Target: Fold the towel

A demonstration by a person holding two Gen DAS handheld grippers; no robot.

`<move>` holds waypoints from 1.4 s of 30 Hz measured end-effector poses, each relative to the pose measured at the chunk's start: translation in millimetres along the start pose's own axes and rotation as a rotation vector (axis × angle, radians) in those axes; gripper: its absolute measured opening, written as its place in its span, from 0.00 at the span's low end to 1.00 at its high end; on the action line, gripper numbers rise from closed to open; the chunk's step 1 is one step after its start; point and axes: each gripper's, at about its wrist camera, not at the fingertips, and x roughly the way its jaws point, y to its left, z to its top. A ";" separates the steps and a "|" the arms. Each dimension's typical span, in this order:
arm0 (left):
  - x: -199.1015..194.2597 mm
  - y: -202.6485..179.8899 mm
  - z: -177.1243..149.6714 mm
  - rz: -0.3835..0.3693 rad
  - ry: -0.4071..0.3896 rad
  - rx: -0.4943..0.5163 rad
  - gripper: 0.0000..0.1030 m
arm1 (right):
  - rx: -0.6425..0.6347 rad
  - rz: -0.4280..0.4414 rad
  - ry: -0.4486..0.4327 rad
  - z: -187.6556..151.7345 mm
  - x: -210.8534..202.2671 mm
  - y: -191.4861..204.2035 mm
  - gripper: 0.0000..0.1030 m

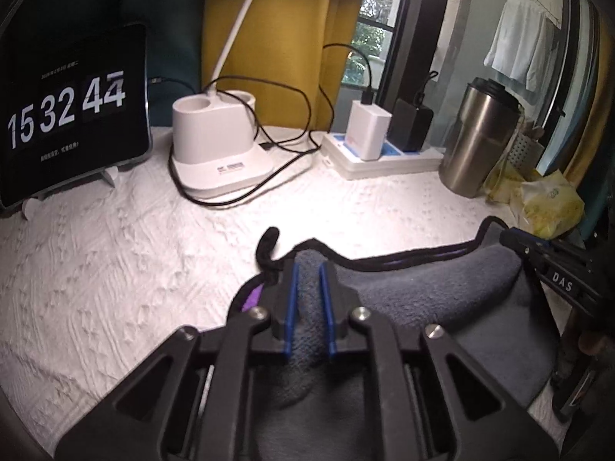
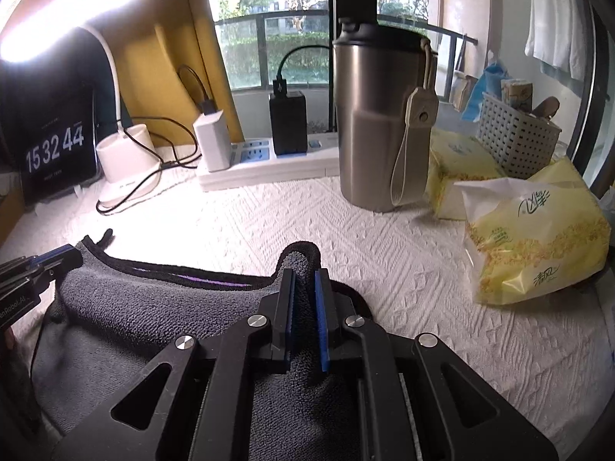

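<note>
A white textured cloth (image 1: 115,238) is covering the desk, with a clock tablet (image 1: 73,115), lamp base (image 1: 215,146), power strip (image 1: 384,157), steel tumbler (image 2: 380,115) and yellow tissue packs (image 2: 534,238) standing along its back and right side. The grey towel (image 1: 423,288) is lying on the near part of the cloth, bunching upward at two corners. The left gripper (image 1: 307,292) is pinching one raised fold between its nearly closed blue pads (image 1: 291,299), while the right gripper (image 2: 305,296) is clamping the other corner the same way.
</note>
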 end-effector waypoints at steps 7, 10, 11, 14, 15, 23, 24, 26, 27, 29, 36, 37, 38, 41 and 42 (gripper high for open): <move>8.3 3.4 -0.1 0.059 0.048 -0.005 0.47 | -0.006 -0.030 0.040 -2.6 9.8 0.8 0.11; 5.0 9.0 1.8 0.060 0.042 -0.036 0.73 | -0.008 -0.040 0.066 -3.4 14.2 1.1 0.19; 4.0 9.9 2.1 0.065 0.038 -0.036 0.74 | -0.005 -0.042 0.071 -3.7 15.2 0.5 0.19; 5.6 11.9 1.0 0.075 0.052 -0.033 0.77 | -0.006 -0.046 0.075 -4.3 15.4 0.2 0.21; 6.8 12.5 0.4 0.076 0.061 -0.036 0.78 | -0.007 -0.048 0.078 -4.5 15.5 0.5 0.22; 1.0 10.4 -1.1 0.084 0.049 -0.016 0.88 | 0.009 -0.059 0.108 -4.6 18.2 -2.1 0.36; -0.6 10.5 -1.3 0.084 0.046 -0.015 0.88 | 0.010 -0.062 0.110 -5.1 18.4 -2.4 0.37; -2.6 11.8 -1.9 0.085 0.043 -0.015 0.88 | 0.010 -0.065 0.111 -5.4 19.0 -2.2 0.39; -3.9 12.3 -2.3 0.084 0.042 -0.016 0.89 | 0.009 -0.069 0.111 -5.5 19.1 -2.1 0.39; -5.8 13.3 -3.3 0.083 0.042 -0.017 0.89 | 0.006 -0.078 0.112 -6.2 18.9 -1.7 0.43; -12.5 12.8 -9.0 0.070 0.047 -0.012 0.90 | 0.027 -0.099 0.124 -10.0 17.7 -7.5 0.59; -13.5 12.2 -10.0 0.066 0.050 -0.010 0.90 | 0.030 -0.098 0.127 -10.4 17.1 -8.3 0.60; -14.6 11.4 -11.2 0.062 0.051 -0.007 0.91 | 0.034 -0.098 0.128 -10.8 16.2 -8.9 0.60; -18.0 9.9 -14.2 0.051 0.055 -0.001 0.94 | 0.036 -0.105 0.124 -12.1 10.9 -9.4 0.63; -19.7 9.6 -15.4 0.049 0.055 -0.001 0.95 | 0.037 -0.106 0.122 -12.6 8.9 -8.7 0.64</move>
